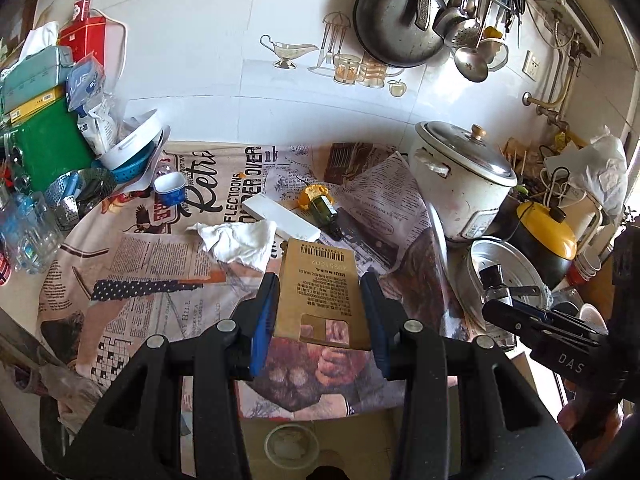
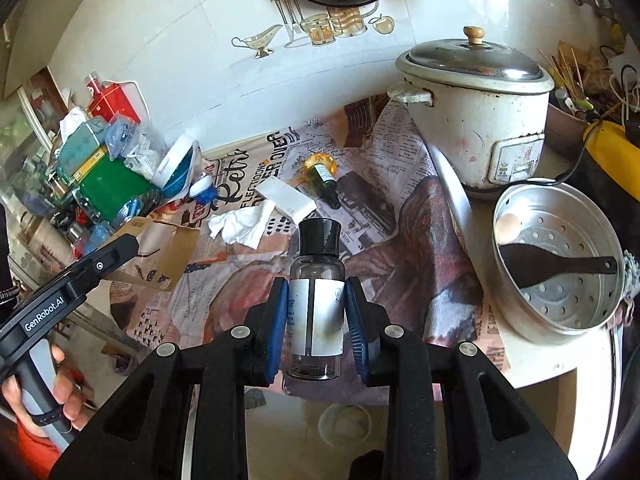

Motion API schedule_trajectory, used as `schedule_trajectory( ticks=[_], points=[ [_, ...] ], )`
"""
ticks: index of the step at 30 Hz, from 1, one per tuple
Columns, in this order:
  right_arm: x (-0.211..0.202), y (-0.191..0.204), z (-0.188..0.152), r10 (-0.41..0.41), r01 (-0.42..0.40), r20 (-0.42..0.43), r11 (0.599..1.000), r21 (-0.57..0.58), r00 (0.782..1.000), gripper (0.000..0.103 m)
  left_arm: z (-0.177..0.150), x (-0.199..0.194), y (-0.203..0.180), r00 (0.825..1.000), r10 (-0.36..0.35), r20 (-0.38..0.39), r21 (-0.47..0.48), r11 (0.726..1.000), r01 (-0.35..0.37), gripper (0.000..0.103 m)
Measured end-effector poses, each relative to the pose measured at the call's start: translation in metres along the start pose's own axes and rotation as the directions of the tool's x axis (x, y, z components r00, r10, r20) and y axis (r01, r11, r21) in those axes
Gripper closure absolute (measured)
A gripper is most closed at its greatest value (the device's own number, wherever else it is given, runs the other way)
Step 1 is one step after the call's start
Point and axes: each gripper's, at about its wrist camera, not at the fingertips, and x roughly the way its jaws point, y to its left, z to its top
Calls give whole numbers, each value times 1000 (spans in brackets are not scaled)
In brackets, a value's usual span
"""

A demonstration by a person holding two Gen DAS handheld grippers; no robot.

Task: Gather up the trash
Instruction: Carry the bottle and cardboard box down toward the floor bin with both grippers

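Observation:
My left gripper (image 1: 320,292) is shut on a brown cardboard package (image 1: 322,288) with a barcode, held above the newspaper-print cloth (image 1: 160,264). My right gripper (image 2: 316,304) is shut on a clear plastic bottle (image 2: 316,304) with a black cap and white label, held upright. On the cloth lie a crumpled white tissue (image 1: 240,240), a flat white box (image 1: 280,214) and a small green bottle with a yellow wrapper (image 1: 322,202). The tissue (image 2: 242,224), white box (image 2: 286,196) and green bottle (image 2: 322,174) also show in the right wrist view, as does the cardboard package (image 2: 172,256).
A white rice cooker (image 1: 460,184) stands at the right, with a metal steamer pan (image 2: 560,264) holding a black spatula beside it. Boxes, bags and bowls are piled at the left (image 1: 60,120). A pan and utensils hang on the tiled wall (image 1: 400,20).

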Motion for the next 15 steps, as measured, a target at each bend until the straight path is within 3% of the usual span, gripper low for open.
schedule_trajectory(
  ticks=[9,15],
  points=[
    [-30,54,-83,1,-1,-11,999,36,1000,77,-75,-74,27,999,23,-28,35,999,-22,62],
    [-49,80,-124,3,-2,-24,999,50,1000,77,-111,-102,29,997,15,-76,72,997,-9,62]
  ],
)
